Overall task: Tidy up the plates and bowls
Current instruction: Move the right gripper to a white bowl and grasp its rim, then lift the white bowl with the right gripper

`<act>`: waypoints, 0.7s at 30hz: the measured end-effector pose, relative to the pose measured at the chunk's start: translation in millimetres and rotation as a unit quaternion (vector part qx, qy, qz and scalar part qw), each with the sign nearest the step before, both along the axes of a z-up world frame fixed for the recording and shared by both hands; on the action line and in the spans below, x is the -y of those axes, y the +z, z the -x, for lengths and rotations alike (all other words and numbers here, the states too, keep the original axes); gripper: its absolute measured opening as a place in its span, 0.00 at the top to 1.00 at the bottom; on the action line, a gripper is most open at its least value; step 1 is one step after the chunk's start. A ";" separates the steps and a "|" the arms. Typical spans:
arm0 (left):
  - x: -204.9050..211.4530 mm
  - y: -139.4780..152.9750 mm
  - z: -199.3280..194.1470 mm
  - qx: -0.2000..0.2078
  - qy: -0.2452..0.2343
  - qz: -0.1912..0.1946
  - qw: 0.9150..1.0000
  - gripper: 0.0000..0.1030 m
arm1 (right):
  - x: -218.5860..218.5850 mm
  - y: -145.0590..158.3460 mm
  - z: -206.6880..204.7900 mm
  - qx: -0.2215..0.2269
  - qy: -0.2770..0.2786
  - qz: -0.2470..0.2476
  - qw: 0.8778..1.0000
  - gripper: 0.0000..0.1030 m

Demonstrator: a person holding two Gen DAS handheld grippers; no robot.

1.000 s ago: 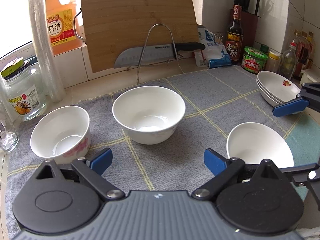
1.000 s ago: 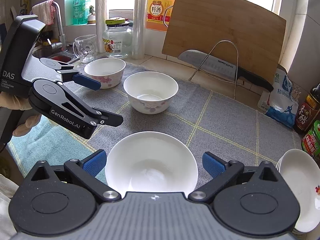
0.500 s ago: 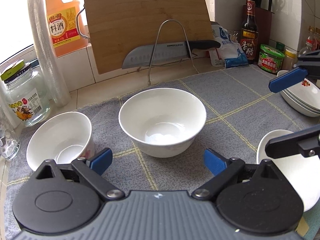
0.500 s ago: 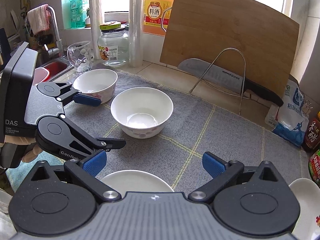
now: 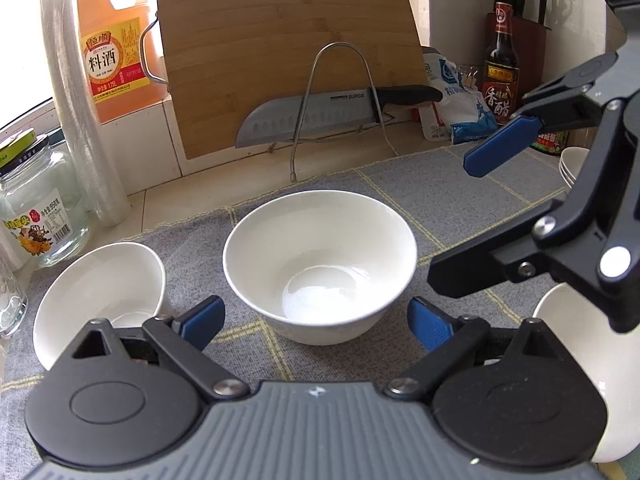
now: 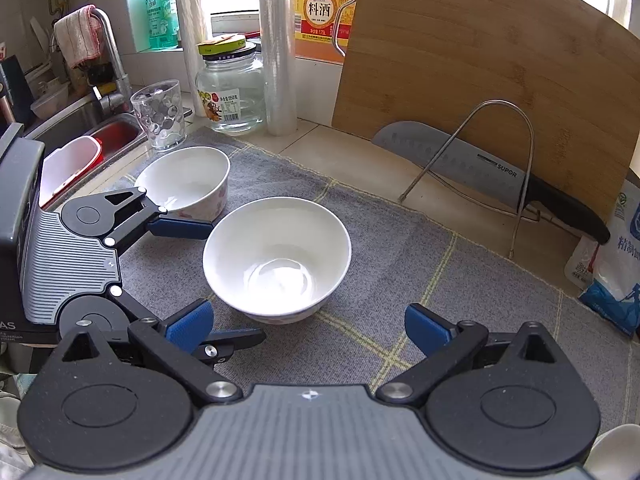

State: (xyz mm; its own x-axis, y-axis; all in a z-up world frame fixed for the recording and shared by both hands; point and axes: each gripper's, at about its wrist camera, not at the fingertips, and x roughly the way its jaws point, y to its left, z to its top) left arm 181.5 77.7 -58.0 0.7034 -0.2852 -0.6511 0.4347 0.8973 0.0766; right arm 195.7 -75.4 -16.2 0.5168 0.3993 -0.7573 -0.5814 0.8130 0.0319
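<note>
Closing in on the middle plain white ceramic bowl from both sides; left tool spread wide, nothing between its blue pads, hovering short of the near wall of the bowl. Right tool likewise spread and empty, aimed at the same bowl, which is sitting upright on the grey checked cloth covering the worktop.

Judging the bowl as stiff, glazed, slippery and chip-prone; moderate weight. Taking hold probably best across the rim, one pad inside and one outside the wall, rather than spanning the full width.

Noting containers:
- middle bowl: empty, only a glossy reflection at the bottom.
- floral-patterned white bowl just beside it towards the sink: looking empty.
- third white bowl at the right edge of the left view, partly hidden behind the right tool: contents not visible.
- stack of shallow white plates further right, apart from the bowls.
- clear glass jar with green lid: appearing empty.
- dimpled glass tumbler: appearing empty.
</note>
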 end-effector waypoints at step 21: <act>-2.0 -3.4 -6.1 -0.005 -0.009 0.020 1.000 0.15 | -27.7 -24.9 -64.3 -0.058 0.051 -0.016 0.997 0.17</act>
